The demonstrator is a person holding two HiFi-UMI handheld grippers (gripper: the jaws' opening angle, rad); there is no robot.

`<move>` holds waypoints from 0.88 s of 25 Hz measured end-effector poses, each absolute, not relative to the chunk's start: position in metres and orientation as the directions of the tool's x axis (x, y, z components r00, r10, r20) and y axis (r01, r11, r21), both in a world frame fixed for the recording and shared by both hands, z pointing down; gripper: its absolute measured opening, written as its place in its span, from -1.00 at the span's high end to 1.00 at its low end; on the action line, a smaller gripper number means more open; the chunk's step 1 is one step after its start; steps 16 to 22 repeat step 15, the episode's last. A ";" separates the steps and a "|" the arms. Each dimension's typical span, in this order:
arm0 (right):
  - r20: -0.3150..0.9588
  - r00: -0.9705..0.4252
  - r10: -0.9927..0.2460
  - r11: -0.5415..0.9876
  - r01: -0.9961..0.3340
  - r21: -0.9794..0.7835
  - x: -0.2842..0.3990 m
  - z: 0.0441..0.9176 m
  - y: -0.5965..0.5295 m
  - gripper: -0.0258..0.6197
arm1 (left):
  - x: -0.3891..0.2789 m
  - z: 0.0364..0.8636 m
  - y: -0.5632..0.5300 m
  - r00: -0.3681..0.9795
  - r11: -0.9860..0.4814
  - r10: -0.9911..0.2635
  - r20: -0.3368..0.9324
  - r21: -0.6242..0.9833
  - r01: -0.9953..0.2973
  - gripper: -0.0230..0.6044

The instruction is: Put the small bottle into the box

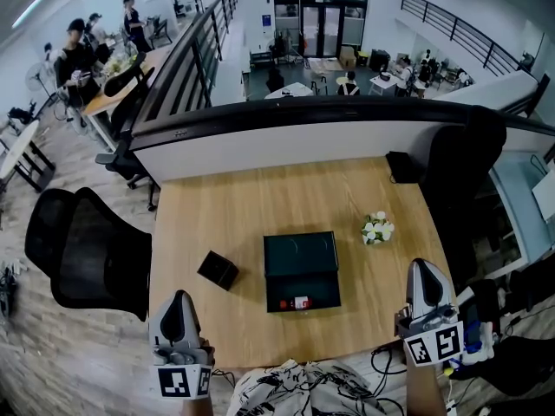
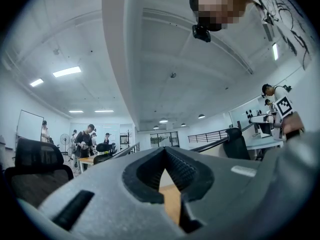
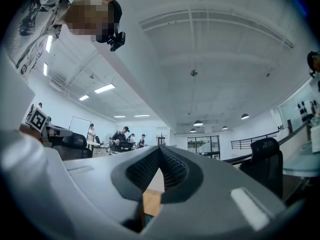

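A dark green box point(image 1: 300, 269) lies in the middle of the wooden table point(image 1: 234, 206). A small red and white thing point(image 1: 300, 302) shows at the box's near edge; I cannot tell whether it is the small bottle. My left gripper point(image 1: 178, 296) is held near the table's front left corner, its jaws shut and empty. My right gripper point(image 1: 422, 265) is at the front right corner, also shut on nothing. Both point up and away from the box. In the left gripper view the gripper point(image 2: 165, 148) has its tips together, as does the gripper point(image 3: 160, 148) in the right gripper view.
A small black cube point(image 1: 218, 269) sits left of the box. A bunch of white flowers point(image 1: 377, 229) stands to its right, and a black object point(image 1: 402, 166) at the far right corner. Black office chairs point(image 1: 87, 250) flank the table. Cables point(image 1: 381, 362) hang at the front edge.
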State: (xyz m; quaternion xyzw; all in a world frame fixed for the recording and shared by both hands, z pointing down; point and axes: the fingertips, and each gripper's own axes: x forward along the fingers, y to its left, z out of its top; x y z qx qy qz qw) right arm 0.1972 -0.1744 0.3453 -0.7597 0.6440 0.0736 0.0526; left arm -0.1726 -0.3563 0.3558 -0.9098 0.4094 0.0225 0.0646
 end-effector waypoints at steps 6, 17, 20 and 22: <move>-0.174 0.150 -0.973 -0.155 -0.988 0.017 0.195 0.345 -0.178 0.91 | -0.171 0.354 -0.356 0.668 -0.661 -0.738 -0.094 -0.099 -0.744 0.92; -0.168 0.149 -0.975 -0.154 -0.988 0.016 0.195 0.349 -0.185 0.91 | -0.169 0.356 -0.361 0.671 -0.663 -0.736 -0.090 -0.105 -0.741 0.92; -0.168 0.149 -0.975 -0.154 -0.988 0.016 0.195 0.349 -0.185 0.91 | -0.169 0.356 -0.361 0.671 -0.663 -0.736 -0.090 -0.105 -0.741 0.92; -0.168 0.149 -0.975 -0.154 -0.988 0.016 0.195 0.349 -0.185 0.91 | -0.169 0.356 -0.361 0.671 -0.663 -0.736 -0.090 -0.105 -0.741 0.92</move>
